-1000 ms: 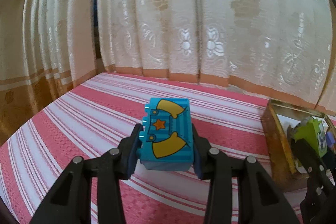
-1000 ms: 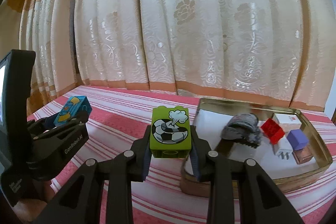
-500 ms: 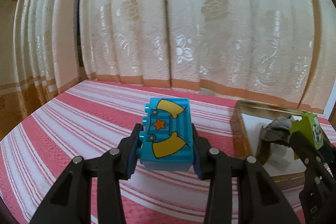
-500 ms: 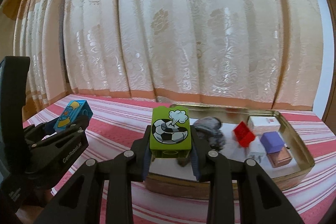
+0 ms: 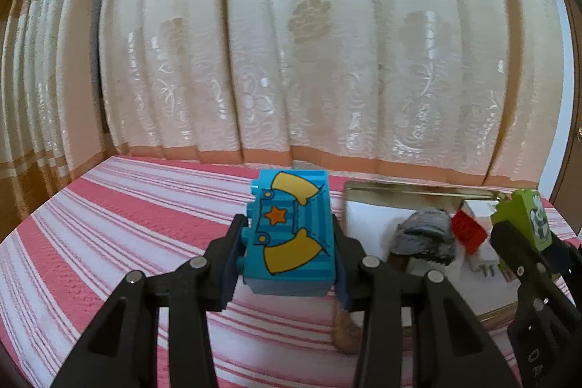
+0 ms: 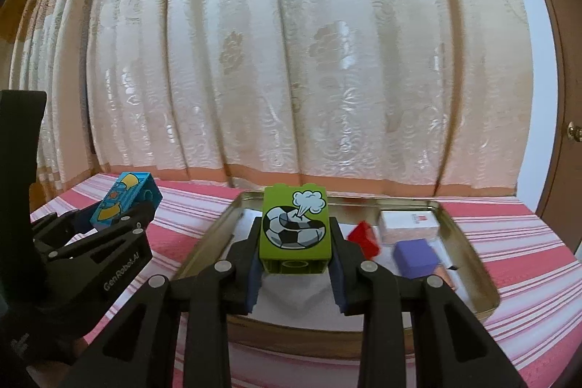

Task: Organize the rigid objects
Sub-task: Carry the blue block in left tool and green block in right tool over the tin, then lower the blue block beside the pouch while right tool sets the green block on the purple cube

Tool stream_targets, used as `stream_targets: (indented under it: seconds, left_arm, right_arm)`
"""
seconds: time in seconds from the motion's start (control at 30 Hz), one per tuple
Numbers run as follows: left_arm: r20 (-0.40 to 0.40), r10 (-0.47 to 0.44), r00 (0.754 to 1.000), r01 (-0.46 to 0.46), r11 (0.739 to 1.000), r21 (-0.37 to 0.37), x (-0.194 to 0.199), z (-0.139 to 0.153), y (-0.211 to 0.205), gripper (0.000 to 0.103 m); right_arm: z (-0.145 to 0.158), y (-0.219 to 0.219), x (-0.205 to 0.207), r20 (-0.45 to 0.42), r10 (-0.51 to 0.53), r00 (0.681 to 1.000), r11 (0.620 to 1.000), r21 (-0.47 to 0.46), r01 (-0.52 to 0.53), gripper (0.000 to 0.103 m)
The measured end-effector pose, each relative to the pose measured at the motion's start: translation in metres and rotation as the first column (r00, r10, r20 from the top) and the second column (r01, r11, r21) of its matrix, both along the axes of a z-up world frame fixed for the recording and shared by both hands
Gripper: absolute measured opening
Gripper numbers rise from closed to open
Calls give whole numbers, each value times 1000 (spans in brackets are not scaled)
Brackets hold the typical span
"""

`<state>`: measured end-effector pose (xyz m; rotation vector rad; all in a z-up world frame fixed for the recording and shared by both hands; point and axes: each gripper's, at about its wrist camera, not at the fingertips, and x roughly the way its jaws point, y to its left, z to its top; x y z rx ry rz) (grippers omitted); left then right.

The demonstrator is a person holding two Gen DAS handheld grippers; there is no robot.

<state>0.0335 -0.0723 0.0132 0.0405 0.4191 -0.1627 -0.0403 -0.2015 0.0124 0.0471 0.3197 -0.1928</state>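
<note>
My left gripper (image 5: 289, 253) is shut on a blue brick (image 5: 291, 231) printed with yellow shapes and an orange star, held above the striped cloth just left of the metal tray (image 5: 411, 188). My right gripper (image 6: 295, 259) is shut on a green brick (image 6: 295, 230) with a football picture, held over the tray's (image 6: 469, 264) near left part. In the right wrist view the left gripper (image 6: 120, 224) with its blue brick (image 6: 125, 202) shows at the left. In the left wrist view the green brick (image 5: 527, 220) shows at the right edge.
The tray holds a grey crumpled thing (image 5: 425, 231), a red brick (image 6: 365, 239), a white box (image 6: 407, 224), a purple block (image 6: 414, 257) and a pinkish block (image 6: 443, 273). A red-and-white striped cloth (image 5: 127, 235) covers the surface. A lace curtain (image 6: 291, 60) hangs close behind.
Both grippers have travelled to the right with their bricks. The tray has slid toward the middle of both views, and the green brick now hangs over it.
</note>
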Motion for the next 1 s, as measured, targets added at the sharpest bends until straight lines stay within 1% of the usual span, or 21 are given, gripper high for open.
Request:
stream_targets:
  seconds: [0.33, 0.47, 0.67, 0.87, 1.0]
  left_arm:
    - [8, -59, 998, 59, 998, -2, -2, 4, -33, 41]
    - [-4, -88, 996, 88, 996, -12, 0, 3, -47, 41]
    - [-15, -133, 991, 133, 991, 10, -2, 0, -71, 41]
    - [-43, -159, 986, 160, 987, 34, 0, -6, -93, 41]
    - [-69, -164, 984, 167, 985, 46, 4, -11, -107, 41]
  right_arm:
    - [0, -44, -8, 0, -68, 998, 998, -6, 68, 34]
    - [-1, -66, -11, -4, -109, 994, 994, 17, 109, 34]
    - [-1, -95, -13, -11, -159, 987, 987, 34, 160, 34]
    - [-5, -107, -7, -32, -173, 984, 985, 21, 174, 34]
    - [-8, -105, 0, -49, -167, 985, 986, -16, 166, 34]
